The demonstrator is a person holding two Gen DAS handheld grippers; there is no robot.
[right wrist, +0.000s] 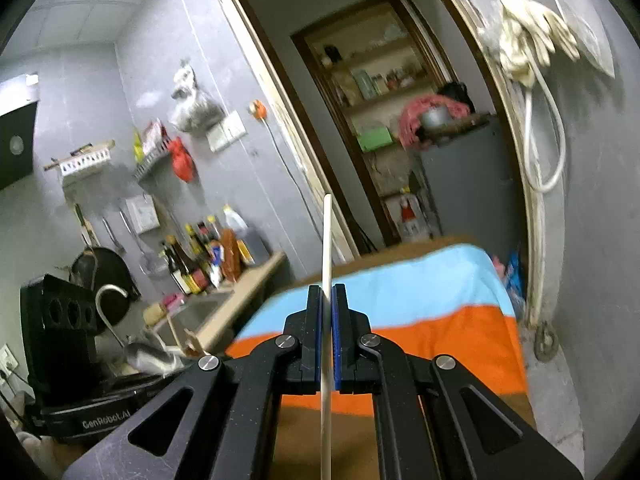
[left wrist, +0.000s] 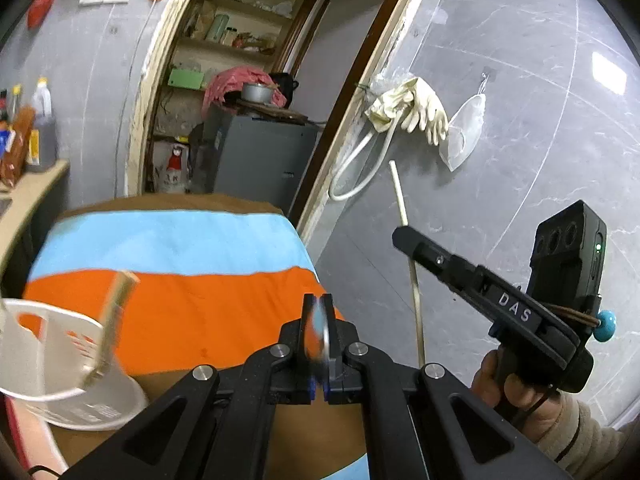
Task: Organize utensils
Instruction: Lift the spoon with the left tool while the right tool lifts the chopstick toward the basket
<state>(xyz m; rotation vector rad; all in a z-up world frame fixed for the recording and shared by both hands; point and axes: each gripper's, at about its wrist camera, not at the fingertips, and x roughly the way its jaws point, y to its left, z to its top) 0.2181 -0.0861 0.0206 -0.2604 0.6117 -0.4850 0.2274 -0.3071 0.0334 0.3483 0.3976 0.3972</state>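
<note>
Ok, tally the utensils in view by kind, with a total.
pale thin stick, in the right gripper: 1
wooden utensil, in the white basket: 1
blurred thin item, kind unclear, in the left gripper: 1
Total: 3

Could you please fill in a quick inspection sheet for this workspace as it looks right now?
Surface: table under a blue and orange cloth.
Job's things: white basket holding a blurred utensil; pale chopstick.
Clutter: nothing seen on the cloth.
Grippers: right gripper shut on the chopstick; left gripper shut on something thin and blurred.
Cables: white hose on the wall.
Surroundings: rubber gloves, doorway, bottles on a counter.
</note>
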